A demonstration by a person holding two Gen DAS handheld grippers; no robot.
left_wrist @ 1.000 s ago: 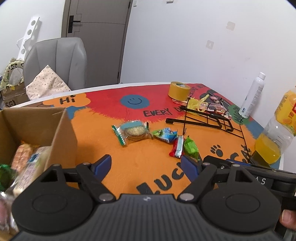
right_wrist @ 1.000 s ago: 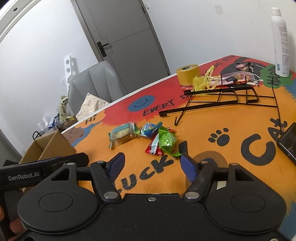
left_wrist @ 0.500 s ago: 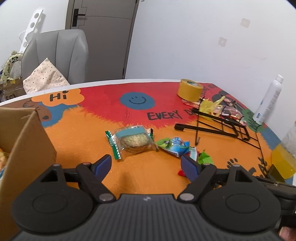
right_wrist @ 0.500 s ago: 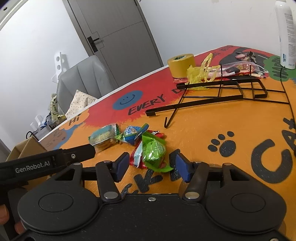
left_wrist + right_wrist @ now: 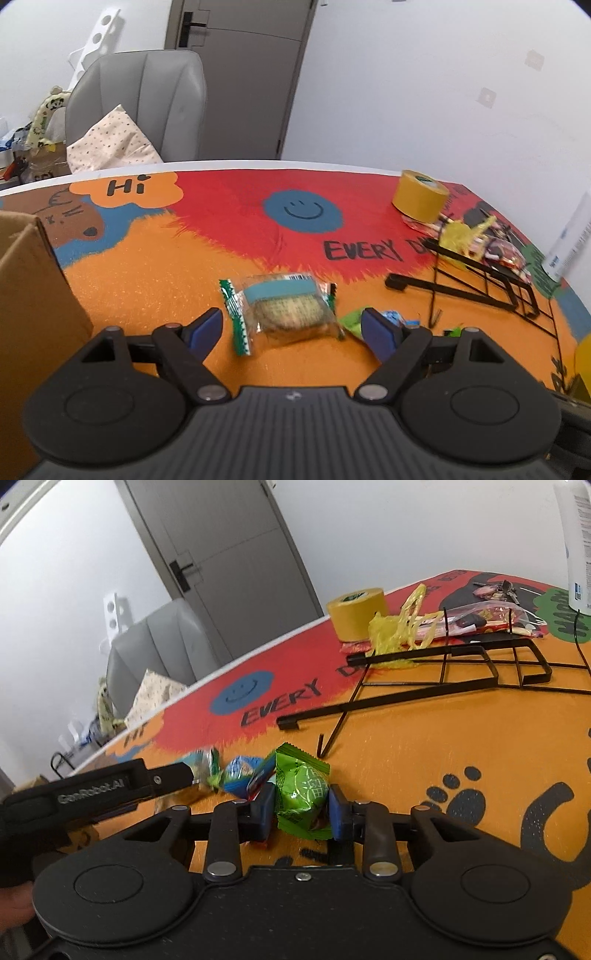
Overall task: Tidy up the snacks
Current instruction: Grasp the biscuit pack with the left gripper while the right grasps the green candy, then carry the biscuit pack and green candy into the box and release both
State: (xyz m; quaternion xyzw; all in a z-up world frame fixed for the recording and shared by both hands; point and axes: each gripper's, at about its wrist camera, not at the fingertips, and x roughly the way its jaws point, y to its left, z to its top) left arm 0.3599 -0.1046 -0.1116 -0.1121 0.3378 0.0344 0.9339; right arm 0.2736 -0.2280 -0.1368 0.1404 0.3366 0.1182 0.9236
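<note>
The green snack packet [image 5: 302, 794] lies on the orange part of the table [image 5: 424, 738], at the near edge of a small heap of wrappers, and the right claw [image 5: 302, 808] has its two blue pads on either side of it, closing in as I watch; the pads look to be right at the puffy wrapper's flanks, though I can't say they are squeezing it firmly yet. Just beside the green packet, on its far left, sit a blue-wrapped sweet [image 5: 242, 775] and a red wrapper [image 5: 258, 786] half tucked under it. Further left of the green packet lies the clear-wrapped cracker pack [image 5: 284, 306], flat on the table, and the left claw [image 5: 291, 328] hovers over it with its jaws spread wide, nothing between the pads pressing on it. Well to the left of that, at the table's edge, stands the cardboard box [image 5: 33, 295], the likely home for all this. Behind the green packet rests a black wire rack [image 5: 443, 672], lying flat, with a yellow tape roll [image 5: 356, 614] beyond it. The risk, to my eye: the air-filled packet could squirt out as the pads close, or the left pad could snag the red wrapper and drag it along. The two claws work close together and could bump.
</note>
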